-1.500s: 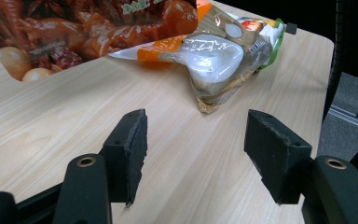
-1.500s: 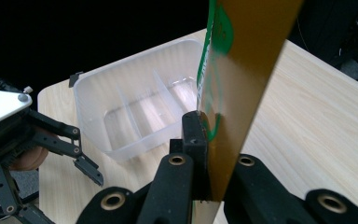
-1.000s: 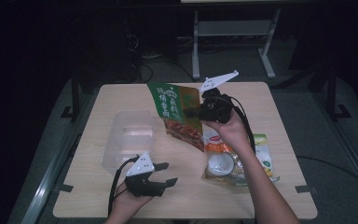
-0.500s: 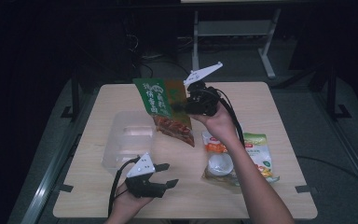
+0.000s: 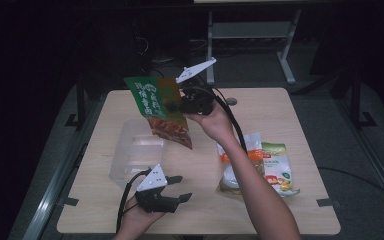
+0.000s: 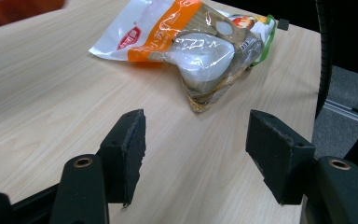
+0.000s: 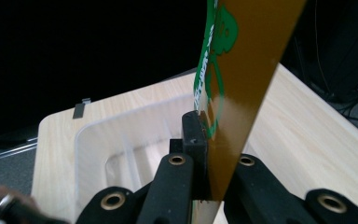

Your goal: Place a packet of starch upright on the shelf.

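Green snack bag (image 5: 156, 107) clamped in right gripper (image 5: 182, 106), aloft over clear bin (image 5: 136, 150); two packets (image 5: 260, 162) left; left gripper (image 5: 177, 189) gaping, empty.

open tool (image 6: 196, 154) — snack packets (image 6: 191, 44), wooden table (image 6: 37, 93)

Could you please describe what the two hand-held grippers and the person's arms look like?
Both grippers, left gripper and right gripper, are black, each topped by a pale grey three-cornered plate and trailing a black cable. The left gripper's fingers are flat, matte black blocks on arms with brass-coloured rivets. The forearms are bare, without sleeves.
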Demonstrator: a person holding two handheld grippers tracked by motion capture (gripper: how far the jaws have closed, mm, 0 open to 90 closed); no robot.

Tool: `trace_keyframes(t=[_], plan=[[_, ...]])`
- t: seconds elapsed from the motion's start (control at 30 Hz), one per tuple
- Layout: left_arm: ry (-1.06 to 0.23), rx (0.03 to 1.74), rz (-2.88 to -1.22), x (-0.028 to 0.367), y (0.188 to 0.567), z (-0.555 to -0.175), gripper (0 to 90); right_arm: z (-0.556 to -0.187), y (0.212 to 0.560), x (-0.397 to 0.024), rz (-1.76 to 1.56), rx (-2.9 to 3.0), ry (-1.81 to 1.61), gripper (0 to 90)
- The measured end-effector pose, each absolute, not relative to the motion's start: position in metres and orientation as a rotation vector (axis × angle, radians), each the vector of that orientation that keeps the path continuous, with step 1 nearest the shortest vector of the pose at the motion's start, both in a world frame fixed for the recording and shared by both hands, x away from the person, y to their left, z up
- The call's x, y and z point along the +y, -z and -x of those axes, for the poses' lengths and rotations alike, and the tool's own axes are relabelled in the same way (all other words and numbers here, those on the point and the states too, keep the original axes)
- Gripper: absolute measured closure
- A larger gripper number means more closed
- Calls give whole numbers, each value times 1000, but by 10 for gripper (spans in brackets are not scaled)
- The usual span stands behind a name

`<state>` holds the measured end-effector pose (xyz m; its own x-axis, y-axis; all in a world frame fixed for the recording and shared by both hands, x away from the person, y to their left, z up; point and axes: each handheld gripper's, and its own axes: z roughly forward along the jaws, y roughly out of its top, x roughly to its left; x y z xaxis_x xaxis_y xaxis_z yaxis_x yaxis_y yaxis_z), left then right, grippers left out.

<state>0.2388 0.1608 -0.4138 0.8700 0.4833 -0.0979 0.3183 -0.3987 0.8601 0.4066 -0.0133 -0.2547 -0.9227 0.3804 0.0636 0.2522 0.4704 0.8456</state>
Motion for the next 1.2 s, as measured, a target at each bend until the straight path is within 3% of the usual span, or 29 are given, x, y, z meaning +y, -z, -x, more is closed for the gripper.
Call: trace_keyframes(t=[0.73, 1.2], plan=[[-211, 570, -2038, 164, 413, -241, 372, -446, 276, 50, -580, 2586, -1494, 897], [-217, 564, -2039, 165, 413, -241, 372, -465, 318, 73, -617, 2610, -1552, 897]])
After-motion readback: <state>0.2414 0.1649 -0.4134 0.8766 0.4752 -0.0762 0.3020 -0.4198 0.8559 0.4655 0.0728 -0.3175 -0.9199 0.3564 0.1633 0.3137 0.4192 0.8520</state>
